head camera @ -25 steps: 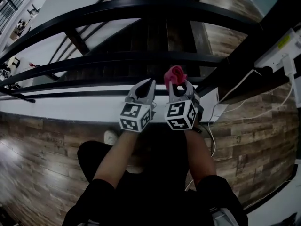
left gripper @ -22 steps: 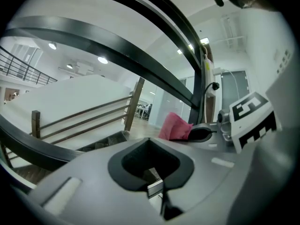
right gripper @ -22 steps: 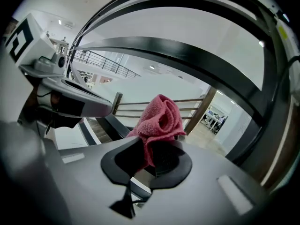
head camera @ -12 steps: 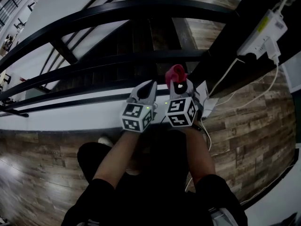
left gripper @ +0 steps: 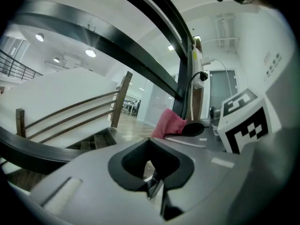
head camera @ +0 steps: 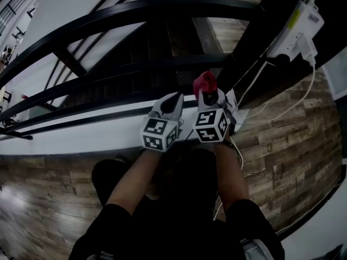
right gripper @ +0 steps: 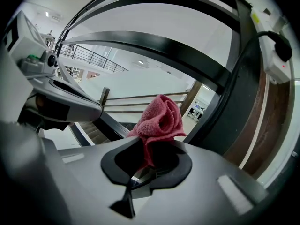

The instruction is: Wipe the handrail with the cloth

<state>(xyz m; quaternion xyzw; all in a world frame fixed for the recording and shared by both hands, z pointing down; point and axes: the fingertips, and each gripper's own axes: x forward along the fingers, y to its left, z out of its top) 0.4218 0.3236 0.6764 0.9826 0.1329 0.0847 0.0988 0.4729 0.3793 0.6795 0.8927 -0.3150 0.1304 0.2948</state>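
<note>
- Right gripper [head camera: 209,96]: jaws clamped on the red cloth [head camera: 204,82], which is bunched at frame centre.
- Left gripper [head camera: 172,99]: jaws together, nothing between them; just left of the right gripper.
- Handrail [head camera: 162,7]: black, arcs across the upper frame above the cloth.

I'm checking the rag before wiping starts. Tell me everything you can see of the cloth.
The cloth is a small pinkish-red rag with a fuzzy, terry-like pile. It is bunched into loose folds, not spread flat. Its lower end is pinched between the jaws of the right gripper, and the rest stands up above them like a tuft. Only that gripper touches it. The black handrail lies beyond it, and no contact with it shows.
</note>
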